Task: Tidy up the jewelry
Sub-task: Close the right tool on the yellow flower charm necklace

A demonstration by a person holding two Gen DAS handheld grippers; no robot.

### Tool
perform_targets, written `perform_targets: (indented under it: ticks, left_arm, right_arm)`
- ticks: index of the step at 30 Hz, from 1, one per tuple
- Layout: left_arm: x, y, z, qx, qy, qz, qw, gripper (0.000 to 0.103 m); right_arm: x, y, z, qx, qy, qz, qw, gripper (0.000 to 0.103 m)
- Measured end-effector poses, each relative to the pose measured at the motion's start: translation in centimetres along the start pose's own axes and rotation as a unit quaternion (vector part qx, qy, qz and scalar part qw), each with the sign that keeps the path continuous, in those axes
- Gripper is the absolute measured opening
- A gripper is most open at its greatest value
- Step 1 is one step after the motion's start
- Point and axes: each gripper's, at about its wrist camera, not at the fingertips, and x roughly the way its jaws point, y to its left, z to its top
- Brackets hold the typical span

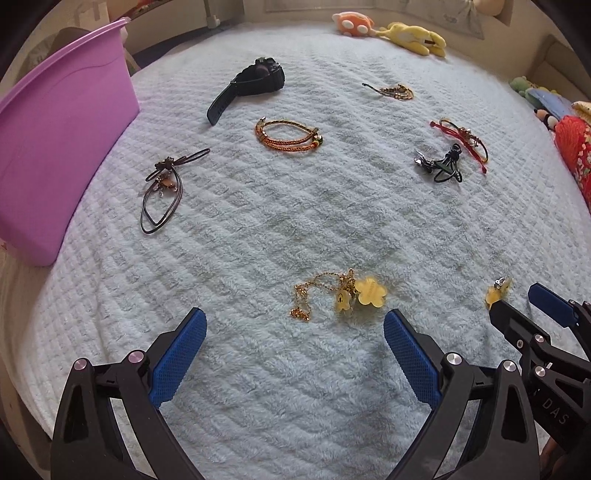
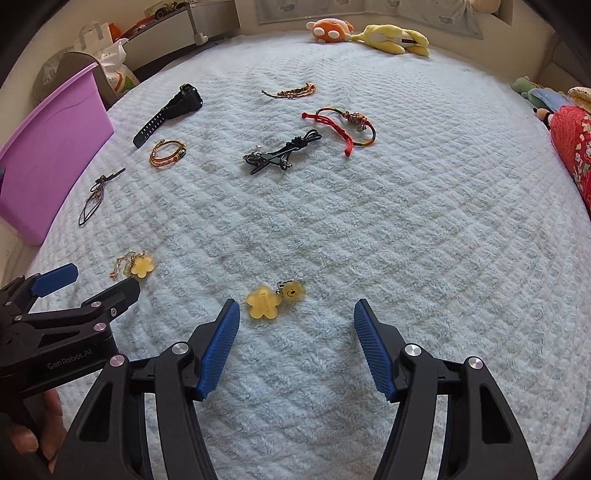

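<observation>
Jewelry lies scattered on a pale blue blanket (image 1: 280, 206). My left gripper (image 1: 294, 325) is open just short of a gold chain with yellow flower charms (image 1: 341, 293), which also shows in the right wrist view (image 2: 135, 266). My right gripper (image 2: 296, 317) is open just short of a yellow flower and bear charm (image 2: 273, 299). Farther off lie a black watch (image 1: 251, 83), an orange braided bracelet (image 1: 288, 134), a brown cord necklace (image 1: 162, 184), a red cord bracelet (image 2: 343, 127), a black cord piece (image 2: 280, 153) and a thin gold bracelet (image 2: 291, 91).
A purple plastic tub (image 1: 55, 136) stands at the blanket's left edge. Plush toys (image 2: 369, 35) lie along the far edge, and more toys and a red cushion (image 2: 572, 147) at the right. The blanket's middle is bare.
</observation>
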Motion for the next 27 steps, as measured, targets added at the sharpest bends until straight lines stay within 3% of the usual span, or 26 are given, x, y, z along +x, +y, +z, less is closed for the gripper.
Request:
perform_targets:
  ticks: [20,27]
  left_arm:
    - [1.8,-0.2,0.3,-0.009,-0.008,-0.009,0.9999,0.096]
    - [1.7,-0.8,0.5,0.002,-0.015,-0.005,0.9999,0.087]
  right_arm:
    - [1.5,0.9,0.1,-0.012,-0.012,-0.006,1.000,0.060]
    - [1.6,1.3,0.0,-0.020,-0.017,-0.013,1.000,0.054]
